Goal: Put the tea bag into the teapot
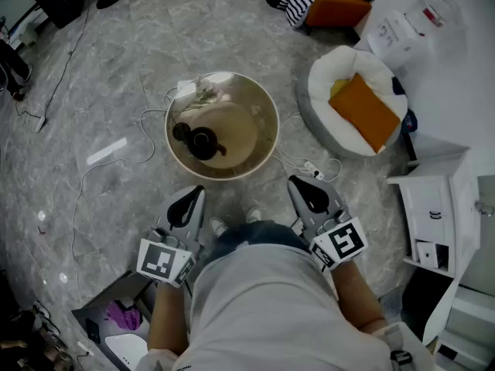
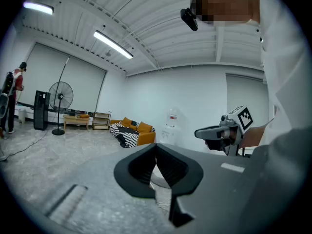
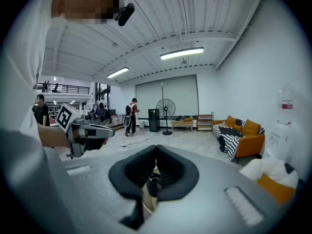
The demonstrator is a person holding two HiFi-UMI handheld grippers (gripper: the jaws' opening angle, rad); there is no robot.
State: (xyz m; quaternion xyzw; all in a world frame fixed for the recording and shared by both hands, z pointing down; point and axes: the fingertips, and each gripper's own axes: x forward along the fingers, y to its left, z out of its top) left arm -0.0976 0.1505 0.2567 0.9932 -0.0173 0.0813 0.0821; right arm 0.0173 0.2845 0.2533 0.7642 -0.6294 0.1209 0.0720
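Head view. The round table (image 1: 272, 110) sits on the floor just ahead of the person's feet. The dark teapot (image 1: 203, 142) stands on its left half, lid apparently on. A small pale scrap (image 1: 205, 93) lies at the table's far edge. It may be the tea bag, but it's too small for me to be sure. The left gripper (image 1: 196, 192) and right gripper (image 1: 298, 182) hang short of the table's near rim, one to each side, and neither touches it.

Left gripper view. The jaws are pressed together with nothing between them. A sliver of pale table shows under the tips. The other gripper (image 2: 199, 132) floats off to the right, pointing across.

Right gripper view. These jaws are also pressed together and empty. Below the tips, a dark rounded knob (image 3: 153, 182) over a tan surface peeks through the gap. I take it for the teapot's top, so this gripper roughly faces the pot from the table's near side. The left gripper (image 3: 111, 130) shows off to the left.

Progress, my reading: nothing is done yet. No bag is held and the pot is untouched. Still to do are reaching over the table, picking up the bag, getting the pot open if the lid is on, and dropping the bag in.
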